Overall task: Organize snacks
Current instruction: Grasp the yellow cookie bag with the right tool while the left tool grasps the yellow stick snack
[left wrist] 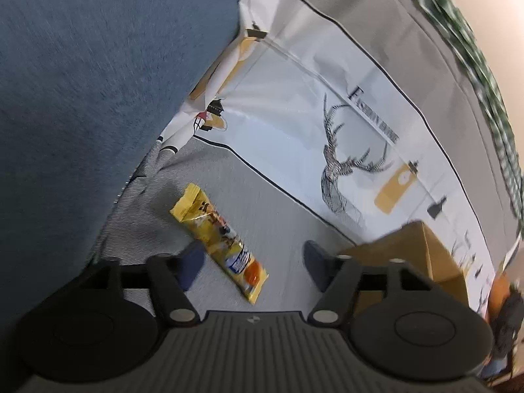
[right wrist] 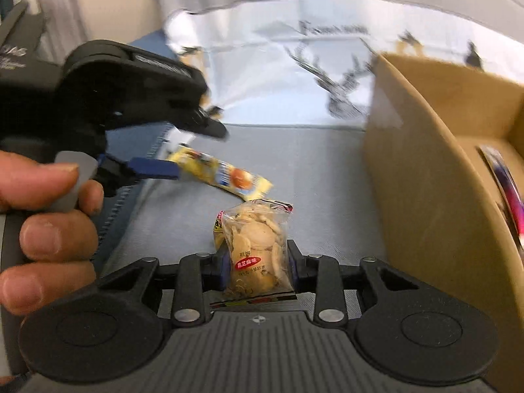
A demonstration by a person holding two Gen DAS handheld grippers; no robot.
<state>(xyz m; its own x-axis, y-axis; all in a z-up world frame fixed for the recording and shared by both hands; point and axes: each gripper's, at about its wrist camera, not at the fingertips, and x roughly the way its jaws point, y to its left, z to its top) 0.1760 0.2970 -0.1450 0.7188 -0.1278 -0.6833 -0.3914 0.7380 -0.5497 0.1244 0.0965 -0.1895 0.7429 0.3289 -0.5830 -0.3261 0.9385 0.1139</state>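
**Crackers in my right grip, yellow bar next for my left**

Closest to me, my right hand-held gripper [right wrist: 258, 267] is closed on a clear cracker packet [right wrist: 253, 249], its pads pressing the lower sides while the sealed top stands upright above them. It should be very light, but the round crackers inside are brittle and the film is slick, so I judge a gentle squeeze low on the packet, where the contents are stacked thickest, to be the safest hold; more pressure would likely crumble them.

My left hand-held gripper [left wrist: 252, 265] is wide open with nothing in it, hovering low over the grey cloth-covered bench [left wrist: 278, 229]. The yellow snack bar [left wrist: 219, 240] lies flat between its fingers, running diagonally away from me. Its wrapper looks crinkly and soft, and I would take it across the narrow middle instead of by a flimsy crimped end.

To my right stands the cardboard box [right wrist: 425, 196], open at the top, where I suppose the snacks belong. Something glossy with a purple and red edge already sits inside; the blur keeps me from saying what it is.

Farther off, the cloth's white panel shows a printed stag [left wrist: 340, 170].
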